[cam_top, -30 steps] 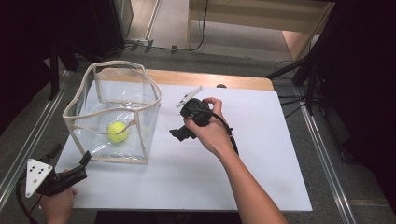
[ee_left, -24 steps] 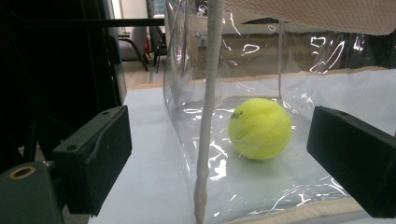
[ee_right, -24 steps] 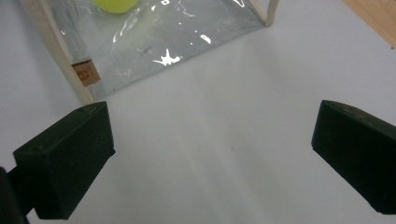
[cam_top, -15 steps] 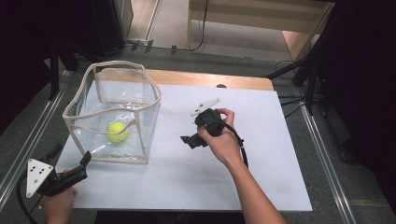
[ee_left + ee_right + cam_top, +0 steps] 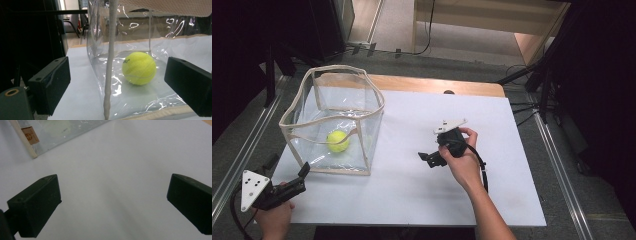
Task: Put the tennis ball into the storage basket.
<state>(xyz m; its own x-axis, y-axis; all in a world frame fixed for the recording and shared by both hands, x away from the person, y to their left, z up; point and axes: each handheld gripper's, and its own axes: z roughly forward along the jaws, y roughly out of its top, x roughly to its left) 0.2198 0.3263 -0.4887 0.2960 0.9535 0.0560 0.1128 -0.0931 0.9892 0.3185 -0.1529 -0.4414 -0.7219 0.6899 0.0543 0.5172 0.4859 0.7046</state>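
Each black tool (image 5: 430,159) has 2 blocky jaws (screw-pitted), grey plate, trailing cable.

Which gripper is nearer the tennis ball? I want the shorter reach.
Left. The left gripper sits at the clear bag's near corner, facing the tennis ball inside. The right gripper is out on the open table.

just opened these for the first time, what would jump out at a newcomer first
The yellow tennis ball catches the eye first, lying on the floor of a clear plastic bag with beige trim at the table's left. The left gripper, open, points at the bag's near corner, and the right gripper, also open, hangs over bare white tabletop.
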